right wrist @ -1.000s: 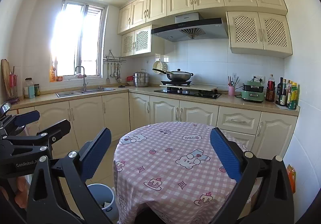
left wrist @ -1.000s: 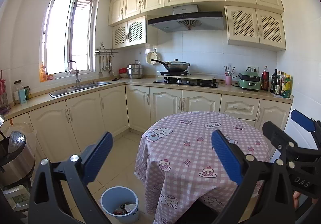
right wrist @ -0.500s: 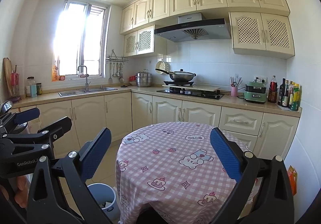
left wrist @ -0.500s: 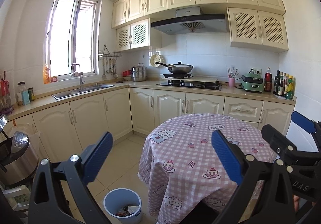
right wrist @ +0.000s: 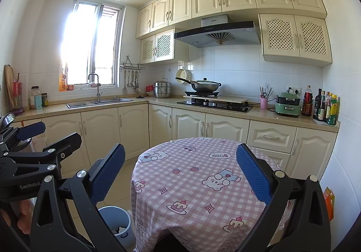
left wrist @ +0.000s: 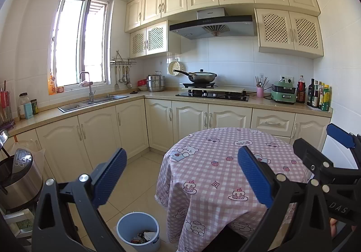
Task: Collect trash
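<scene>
A light blue bin [left wrist: 138, 231] stands on the floor left of the round table [left wrist: 227, 175], with wrappers and paper inside; it also shows in the right wrist view [right wrist: 117, 222]. The table wears a pink checked cloth [right wrist: 198, 186] with nothing on it. My left gripper [left wrist: 180, 175] is open and empty, held above the floor by the table's left edge. My right gripper [right wrist: 180, 175] is open and empty over the table's near side. Each gripper shows at the edge of the other's view.
Cream cabinets and a counter [left wrist: 158, 94] run along the back and left walls, with a sink [left wrist: 94, 101], a hob with a wok [left wrist: 203, 78] and bottles [left wrist: 315, 96]. A steel cooker [left wrist: 18, 179] stands at the left. Tiled floor [left wrist: 135, 175] lies between table and cabinets.
Both views have drawn back and risen a little; the table and bin sit lower and further right in the left view. Both grippers stay open.
</scene>
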A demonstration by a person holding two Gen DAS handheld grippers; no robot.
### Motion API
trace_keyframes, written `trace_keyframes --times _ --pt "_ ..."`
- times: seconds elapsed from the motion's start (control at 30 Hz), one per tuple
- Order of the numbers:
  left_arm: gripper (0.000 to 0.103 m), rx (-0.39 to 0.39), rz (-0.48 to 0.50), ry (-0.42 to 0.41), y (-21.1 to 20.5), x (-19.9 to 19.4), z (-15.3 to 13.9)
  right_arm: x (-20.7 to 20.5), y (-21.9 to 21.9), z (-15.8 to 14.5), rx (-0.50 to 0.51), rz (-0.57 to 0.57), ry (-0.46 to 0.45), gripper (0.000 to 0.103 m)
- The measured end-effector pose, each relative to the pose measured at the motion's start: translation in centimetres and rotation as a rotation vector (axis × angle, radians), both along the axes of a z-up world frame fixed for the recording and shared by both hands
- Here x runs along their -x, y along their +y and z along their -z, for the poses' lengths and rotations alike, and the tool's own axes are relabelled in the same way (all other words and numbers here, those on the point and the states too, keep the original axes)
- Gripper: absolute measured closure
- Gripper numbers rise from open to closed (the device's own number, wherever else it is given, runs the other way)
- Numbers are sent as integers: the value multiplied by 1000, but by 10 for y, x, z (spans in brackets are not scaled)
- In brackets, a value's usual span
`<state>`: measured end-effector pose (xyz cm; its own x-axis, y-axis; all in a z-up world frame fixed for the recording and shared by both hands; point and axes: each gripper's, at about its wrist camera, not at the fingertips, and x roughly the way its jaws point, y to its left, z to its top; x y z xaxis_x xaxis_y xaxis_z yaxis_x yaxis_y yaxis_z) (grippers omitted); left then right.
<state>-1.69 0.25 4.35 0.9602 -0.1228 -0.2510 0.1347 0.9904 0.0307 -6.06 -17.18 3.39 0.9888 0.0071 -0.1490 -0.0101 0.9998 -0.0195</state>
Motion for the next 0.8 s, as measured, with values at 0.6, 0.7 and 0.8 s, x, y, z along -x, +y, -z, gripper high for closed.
trace_keyframes --times 0.6,0.7,0.8 --pt "6 1 2 5 2 -1 0 1 -1 -2 -1 -4 2 8" --pt "6 2 4 3 1 0 0 0 -2 -2 0 -3 3 8" --pt "6 2 4 3 1 0 1 -1 -3 -2 0 -4 7 8"
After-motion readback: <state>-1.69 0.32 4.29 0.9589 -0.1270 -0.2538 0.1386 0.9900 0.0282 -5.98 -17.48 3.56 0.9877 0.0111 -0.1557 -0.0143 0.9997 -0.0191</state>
